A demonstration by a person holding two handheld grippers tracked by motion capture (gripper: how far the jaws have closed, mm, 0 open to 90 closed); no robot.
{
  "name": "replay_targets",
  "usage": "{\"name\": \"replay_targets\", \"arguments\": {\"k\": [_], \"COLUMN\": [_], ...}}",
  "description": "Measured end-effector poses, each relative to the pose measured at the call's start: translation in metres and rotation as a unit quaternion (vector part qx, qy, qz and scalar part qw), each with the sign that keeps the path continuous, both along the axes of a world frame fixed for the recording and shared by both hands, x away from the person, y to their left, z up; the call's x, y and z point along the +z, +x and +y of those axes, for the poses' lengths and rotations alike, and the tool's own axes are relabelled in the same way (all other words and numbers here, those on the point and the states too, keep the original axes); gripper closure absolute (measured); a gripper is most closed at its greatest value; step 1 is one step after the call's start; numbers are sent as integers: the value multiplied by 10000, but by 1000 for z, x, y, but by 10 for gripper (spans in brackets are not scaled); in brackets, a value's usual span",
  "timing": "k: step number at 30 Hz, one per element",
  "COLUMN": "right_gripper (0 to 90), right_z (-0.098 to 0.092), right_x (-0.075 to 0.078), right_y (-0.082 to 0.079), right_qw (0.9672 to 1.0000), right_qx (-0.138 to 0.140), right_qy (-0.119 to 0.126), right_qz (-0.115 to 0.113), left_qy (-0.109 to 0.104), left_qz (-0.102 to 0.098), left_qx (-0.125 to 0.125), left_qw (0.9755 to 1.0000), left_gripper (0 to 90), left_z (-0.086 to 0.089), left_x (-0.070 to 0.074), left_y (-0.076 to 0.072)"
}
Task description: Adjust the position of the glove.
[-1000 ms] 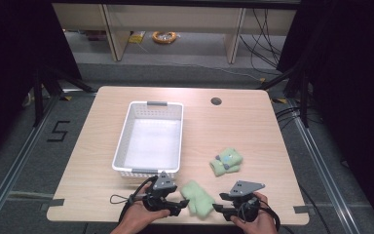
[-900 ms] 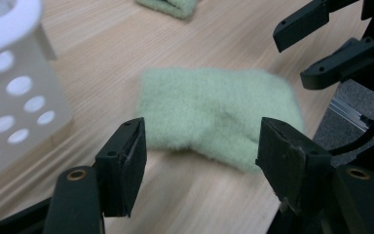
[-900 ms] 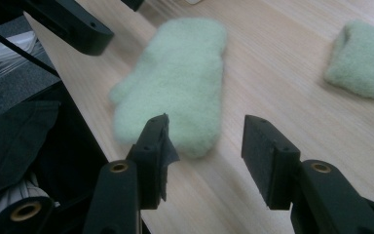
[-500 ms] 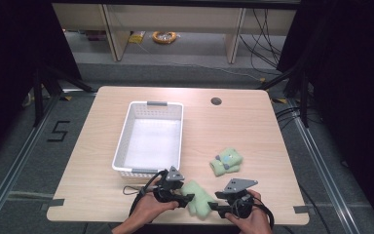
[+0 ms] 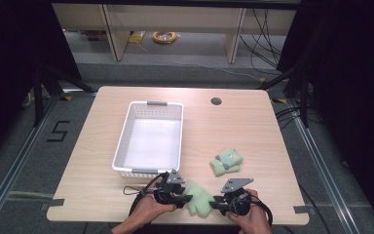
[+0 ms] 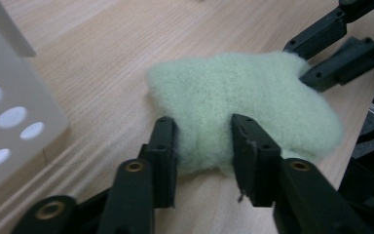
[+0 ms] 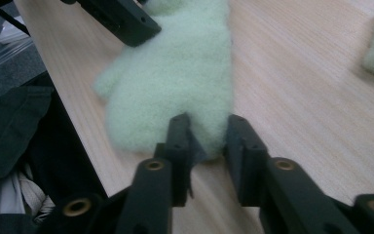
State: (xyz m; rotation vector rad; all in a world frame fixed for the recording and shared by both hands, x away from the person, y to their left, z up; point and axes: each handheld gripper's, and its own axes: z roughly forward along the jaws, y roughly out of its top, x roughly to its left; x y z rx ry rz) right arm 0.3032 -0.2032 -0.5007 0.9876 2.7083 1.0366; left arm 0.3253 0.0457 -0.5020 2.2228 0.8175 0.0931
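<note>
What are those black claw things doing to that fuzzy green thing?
A person holds a hand-held gripper in each hand at the near edge of the wooden table. The left hand-held gripper and the right hand-held gripper have just been closing on opposite ends of a fluffy pale green mitten, which lies flat. A white perforated plastic basket sits nearby, with nothing in it.

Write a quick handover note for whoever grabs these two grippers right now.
Left gripper: jaws have just been closing, now pinched on one edge of the flat green fleece mitten at the table's near edge.
Right gripper: jaws also just closing, pinched on the mitten's opposite end.
Second fleece piece, bunched up, lies farther out on the right side.
White basket sits mid-table with nothing in it.
Done: both ends of the mitten gripped; it lies on the wood.
Left: probably fold or lift it, then handle the second piece; nothing has reached the basket.
</note>
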Motion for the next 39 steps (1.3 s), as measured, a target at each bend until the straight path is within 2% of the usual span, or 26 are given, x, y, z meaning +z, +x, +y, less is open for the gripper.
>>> {"name": "replay_targets", "arguments": {"k": [3,4,5,6,7,8,9,11,12,13,16,18,19,20,21,22,24,25,28,29,30,31,33,35,37,39], "right_gripper": [825,831,837,837,837,838,839,840,840,841,842,842,842,843,843,843,843,844,843,843,843,843,843,843,843,843], "right_z": [-1,-1,-2,-2,-3,-6,-7,-12,-15,-17,-26,-29,-31,-31,-32,-32,-34,-34,-37,-38,-39,-39,-41,-41,-41,-41], "right_x": [-1,0,2,2,4,8,10,18,20,22,29,32,33,33,36,36,39,37,32,31,29,27,25,25,25,24], "right_y": [1,1,1,1,1,2,2,3,5,5,8,9,10,10,11,12,13,15,18,19,20,20,24,25,26,26], "right_qw": [9999,9999,9998,9998,9997,9996,9993,9987,9984,9989,9984,9987,9985,9986,9986,9982,9984,9983,9987,9985,9985,9988,9979,9979,9975,9974], "right_qx": [9,31,87,87,153,208,210,152,241,192,233,216,256,216,286,271,330,313,386,447,462,428,545,591,659,674], "right_qy": [109,106,119,119,109,96,131,-97,-69,-50,-6,-32,-45,48,23,116,-28,-5,-7,-95,-68,-59,-110,-116,-95,-101], "right_qz": [-50,-80,-116,-116,-125,-164,-277,-486,-515,-434,-515,-467,-491,-472,-451,-513,-451,-495,-338,-311,-291,-236,-329,-243,-250,-251], "left_qy": [-54,-115,-236,-210,-359,-475,-465,-590,-574,-611,-692,-739,-685,-765,-768,-747,-635,-633,-615,-557,-553,-458,-461,-363,-328,-332], "left_qz": [23,135,152,191,241,290,276,407,403,452,536,503,479,502,456,387,204,172,208,218,157,151,202,194,212,182], "left_qx": [-10,58,90,16,142,125,98,51,7,-58,-77,-162,-183,-183,-231,-230,-194,-150,64,93,162,113,242,246,244,325], "left_qw": [10000,9998,9996,9996,9990,9984,9985,9974,9975,9971,9961,9959,9963,9956,9957,9962,9976,9977,9979,9982,9982,9988,9984,9989,9989,9988], "left_gripper": [723,738,774,774,785,807,843,848,851,858,885,886,886,888,887,887,859,838,735,697,683,669,622,606,557,548], "left_z": [2,3,3,5,5,5,6,5,4,2,-4,-8,-9,-11,-13,-13,-14,-14,-16,-15,-16,-16,-18,-20,-21,-22], "left_x": [2,2,3,5,5,6,7,7,7,6,6,8,9,11,13,14,16,15,11,10,9,8,5,4,3,3], "left_y": [-2,-3,-3,-3,-5,-8,-10,-16,-18,-20,-23,-25,-25,-26,-26,-25,-23,-20,-13,-9,-6,-3,2,6,10,13]}}
